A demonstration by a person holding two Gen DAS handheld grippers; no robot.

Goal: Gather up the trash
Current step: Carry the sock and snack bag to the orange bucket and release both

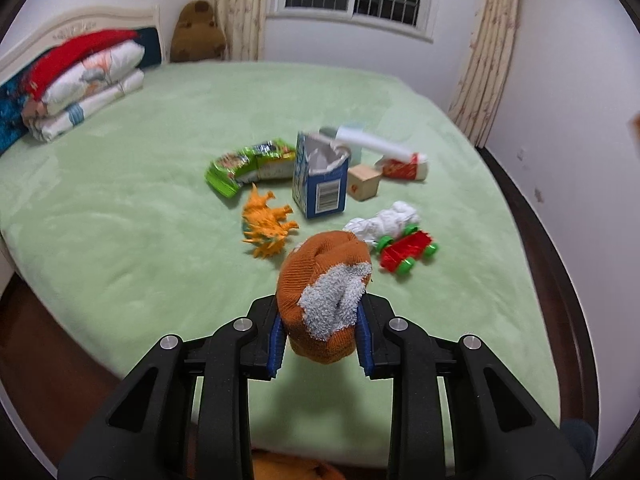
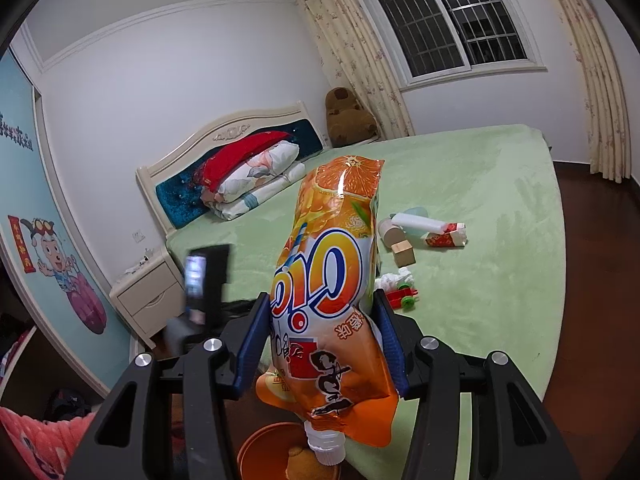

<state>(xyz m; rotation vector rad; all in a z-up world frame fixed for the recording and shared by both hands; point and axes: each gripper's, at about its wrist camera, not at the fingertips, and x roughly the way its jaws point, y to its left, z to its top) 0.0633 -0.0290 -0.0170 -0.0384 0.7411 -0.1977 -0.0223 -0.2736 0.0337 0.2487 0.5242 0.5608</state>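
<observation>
My left hand-held gripper [image 1: 322, 334] is clamped on an orange sock [image 1: 320, 292], above the bed [image 1: 160, 200]; my right hand-held gripper [image 2: 320, 344] squeezes an orange juice pouch [image 2: 332, 288], cap down.

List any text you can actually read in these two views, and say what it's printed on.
"Qoo", seen upside down: orange drink pouch in the right gripper.
Chinese characters on the same pouch: not legible enough to quote.
Barcode, digits too blurred: blue carton on the bed.
Green snack packets: print blurred.
Red and white box: print too small.
Wall mural: characters distorted, unreadable.
</observation>
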